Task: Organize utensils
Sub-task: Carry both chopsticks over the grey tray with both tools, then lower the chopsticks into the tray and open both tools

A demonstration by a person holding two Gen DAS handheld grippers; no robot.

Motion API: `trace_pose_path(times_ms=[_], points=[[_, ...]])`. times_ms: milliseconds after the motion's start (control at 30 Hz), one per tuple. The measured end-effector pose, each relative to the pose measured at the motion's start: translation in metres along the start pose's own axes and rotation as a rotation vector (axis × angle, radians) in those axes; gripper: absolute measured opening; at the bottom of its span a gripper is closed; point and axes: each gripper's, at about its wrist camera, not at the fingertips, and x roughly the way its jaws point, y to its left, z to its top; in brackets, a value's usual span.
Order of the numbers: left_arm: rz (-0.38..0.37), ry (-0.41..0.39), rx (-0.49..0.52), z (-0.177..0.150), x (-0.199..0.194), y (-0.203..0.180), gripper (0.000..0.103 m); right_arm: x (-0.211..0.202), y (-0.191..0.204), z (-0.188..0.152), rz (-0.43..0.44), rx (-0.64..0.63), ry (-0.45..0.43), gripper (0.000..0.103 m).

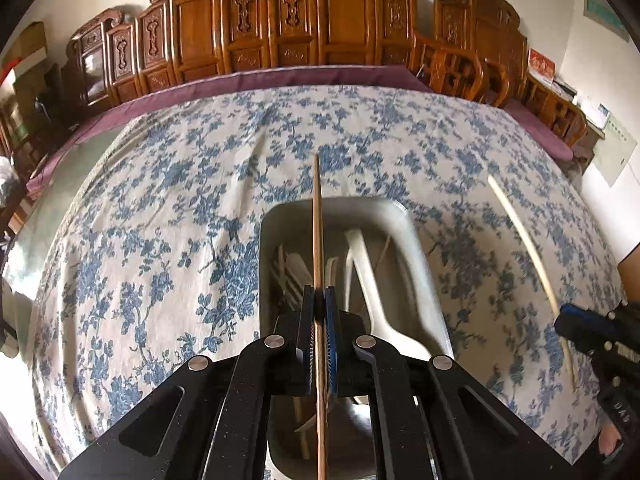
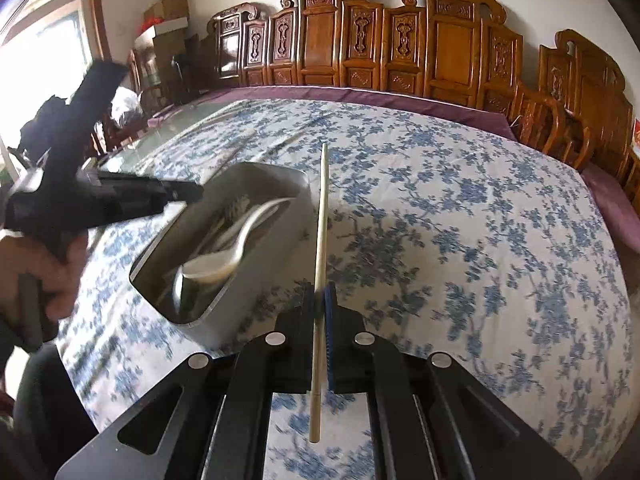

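Observation:
My left gripper [image 1: 319, 300] is shut on a brown wooden chopstick [image 1: 317, 216] and holds it above a grey metal tray [image 1: 267, 232]. The tray holds a white spoon [image 1: 366, 264] and several pale chopsticks [image 1: 290, 268]. My right gripper [image 2: 319, 296] is shut on a pale chopstick [image 2: 322, 216], held over the tablecloth just right of the tray [image 2: 224, 316]. The white spoon [image 2: 224, 258] shows inside the tray. In the left wrist view the right gripper [image 1: 588, 328] shows at the right edge with its pale chopstick [image 1: 524, 236]. In the right wrist view the left gripper [image 2: 192, 192] reaches over the tray.
A blue-and-white floral tablecloth [image 1: 160, 220] covers the table. A purple cushioned bench [image 1: 280, 80] with carved wooden backs [image 1: 340, 20] runs along the far side. A glass table edge [image 2: 160, 136] shows at far left.

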Motion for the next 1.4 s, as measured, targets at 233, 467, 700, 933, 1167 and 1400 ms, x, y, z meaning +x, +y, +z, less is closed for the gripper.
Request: trace_pose_path(times_ms=[233,467,700,933,1167,1400], points=[[-0.023,0.042,0.023,-0.008,0.012,0.001,0.005,0.003,0.014,0.013,0.002,-0.015,-0.005,0.006],[-0.046,0.066,0.035,-0.016,0.016,-0.004,0.004,0.002,0.020,0.018,-0.013,-0.033,-0.004,0.006],[-0.076,0.099,0.040,-0.023,0.018,-0.007,0.004,-0.001,0.022,0.018,-0.026,-0.038,-0.007,0.006],[-0.071,0.103,0.027,-0.025,0.016,-0.002,0.004,-0.003,0.024,0.018,-0.028,-0.037,-0.006,0.006],[-0.063,0.065,0.023,-0.022,-0.005,0.011,0.004,0.002,0.037,0.027,-0.008,-0.033,-0.011,0.006],[-0.048,0.036,0.014,-0.021,-0.024,0.031,0.004,0.016,0.062,0.045,0.045,-0.027,-0.011,0.006]])
